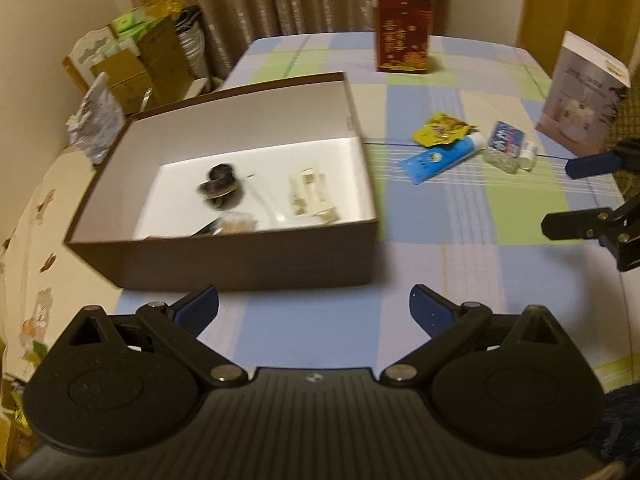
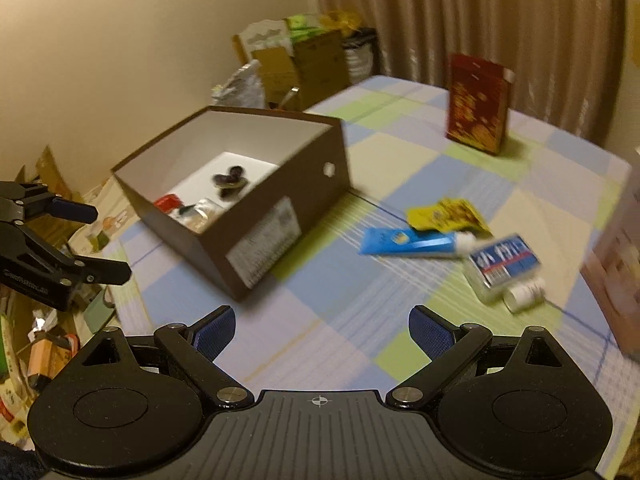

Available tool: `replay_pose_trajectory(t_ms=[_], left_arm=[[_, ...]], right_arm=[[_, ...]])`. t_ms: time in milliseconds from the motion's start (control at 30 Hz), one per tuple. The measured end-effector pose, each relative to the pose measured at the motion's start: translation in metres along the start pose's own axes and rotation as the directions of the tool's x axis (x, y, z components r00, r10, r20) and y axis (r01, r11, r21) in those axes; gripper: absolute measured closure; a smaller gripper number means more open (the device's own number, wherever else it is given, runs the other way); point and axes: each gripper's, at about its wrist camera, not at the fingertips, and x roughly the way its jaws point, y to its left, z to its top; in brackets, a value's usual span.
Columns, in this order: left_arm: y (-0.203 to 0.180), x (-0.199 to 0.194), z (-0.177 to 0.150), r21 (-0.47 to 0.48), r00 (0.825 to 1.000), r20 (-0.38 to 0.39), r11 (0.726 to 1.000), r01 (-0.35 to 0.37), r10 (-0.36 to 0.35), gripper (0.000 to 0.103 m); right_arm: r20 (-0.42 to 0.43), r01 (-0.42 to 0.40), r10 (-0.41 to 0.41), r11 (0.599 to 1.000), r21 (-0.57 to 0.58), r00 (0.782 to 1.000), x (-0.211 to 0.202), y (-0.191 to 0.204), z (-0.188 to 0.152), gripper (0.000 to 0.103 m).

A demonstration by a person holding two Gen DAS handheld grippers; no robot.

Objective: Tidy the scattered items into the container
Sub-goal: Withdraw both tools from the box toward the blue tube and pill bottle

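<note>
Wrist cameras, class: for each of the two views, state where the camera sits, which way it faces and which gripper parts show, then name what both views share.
Left wrist: sits behind the open left gripper, facing the brown box; the right gripper enters at the right edge.
Right wrist: sits behind the open right gripper, facing the blue tube; the left gripper enters at the left edge.
Shared: box, tube, yellow packet, red carton, checked cloth.

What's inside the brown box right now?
The brown box holds dark round pieces, a pale packet, a red item and a shiny wrapper. Its near wall hides the front floor.
</note>
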Motion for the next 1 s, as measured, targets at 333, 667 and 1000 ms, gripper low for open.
replay_pose_trajectory(t_ms=[333, 667, 1000], left_arm=[[-0.033, 0.020, 0.046, 0.158, 0.992, 0.026, 0.981, 0.116, -0.121, 0.003], [-0.048, 0.049, 0.099, 0.298, 0.977, 0.042, 0.936, 0.186, -0.208, 0.003], [-0.040, 0.082, 0.142, 0.376, 0.964, 0.039, 0.897, 0.230, -0.263, 0.003]], right_arm=[[0.007, 0.127, -0.132, 0.970, 0.206, 0.991, -0.016, -0.056, -0.012, 0.005], [0.047, 0.126, -0.162, 0.893, 0.432, 0.986, -0.020, -0.094, -0.017, 0.005], [0.065, 0.123, -0.188, 0.830, 0.544, 0.980, 0.002, -0.115, -0.001, 0.005]])
